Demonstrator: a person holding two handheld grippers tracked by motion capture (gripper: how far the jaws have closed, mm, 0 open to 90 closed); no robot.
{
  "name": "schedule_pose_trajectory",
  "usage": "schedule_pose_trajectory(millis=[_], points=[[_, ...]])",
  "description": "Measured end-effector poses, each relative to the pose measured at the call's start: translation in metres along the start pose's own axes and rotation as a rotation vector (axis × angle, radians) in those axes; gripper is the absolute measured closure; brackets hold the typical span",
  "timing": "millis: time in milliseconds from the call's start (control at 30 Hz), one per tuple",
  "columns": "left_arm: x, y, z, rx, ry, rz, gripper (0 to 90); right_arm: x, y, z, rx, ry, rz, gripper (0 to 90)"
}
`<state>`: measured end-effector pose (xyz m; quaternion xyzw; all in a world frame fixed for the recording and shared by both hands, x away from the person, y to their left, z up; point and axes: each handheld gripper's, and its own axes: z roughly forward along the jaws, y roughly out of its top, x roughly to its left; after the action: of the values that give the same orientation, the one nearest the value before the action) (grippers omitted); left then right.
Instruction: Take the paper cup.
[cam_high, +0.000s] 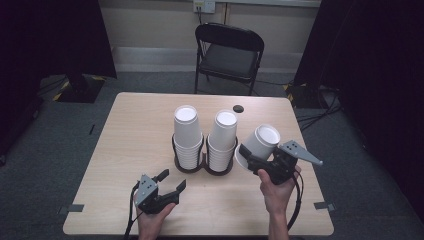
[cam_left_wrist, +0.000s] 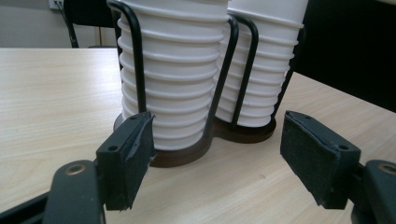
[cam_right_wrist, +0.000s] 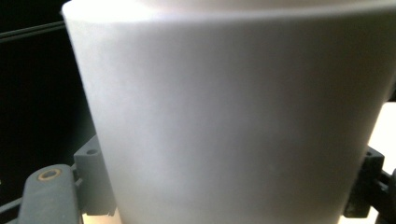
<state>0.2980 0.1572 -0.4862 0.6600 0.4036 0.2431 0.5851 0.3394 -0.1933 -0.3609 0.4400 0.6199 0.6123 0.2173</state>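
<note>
White paper cup (cam_high: 262, 142) — plain, tapered, tilted, clamped in right tool (cam_high: 260, 161); left tool (cam_high: 169, 183) spread, empty.

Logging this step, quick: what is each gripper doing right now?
Left gripper: open, holding nothing, jaws apart in front of the cup holder.
Right gripper: shut on a white cup, tilted.

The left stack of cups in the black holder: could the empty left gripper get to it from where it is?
Probably yes. The left gripper is open, and bare table lies between it and the left stack of cups; only the holder's wire uprights might hinder a grip.
</note>
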Motion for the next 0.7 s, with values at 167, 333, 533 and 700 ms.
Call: schedule_pose_trajectory(millis=[167,333,533,700], points=[[-0.001,0.002,0.002,0.008,-0.026,0.005,25.1,0.006,-0.021,0.003,0.027,0.035,0.048,15.4],[-0.004,0.002,0.003,0.005,-0.018,0.022,26.1,0.008,-0.031,0.004,0.038,0.083,0.103,15.5],[-0.005,0.002,0.007,-0.002,-0.025,0.038,25.4,0.010,-0.042,0.005,0.054,0.124,0.156,15.5],[-0.009,0.005,0.008,-0.022,-0.051,0.069,29.1,0.014,-0.054,0.012,0.065,0.152,0.206,15.6]])
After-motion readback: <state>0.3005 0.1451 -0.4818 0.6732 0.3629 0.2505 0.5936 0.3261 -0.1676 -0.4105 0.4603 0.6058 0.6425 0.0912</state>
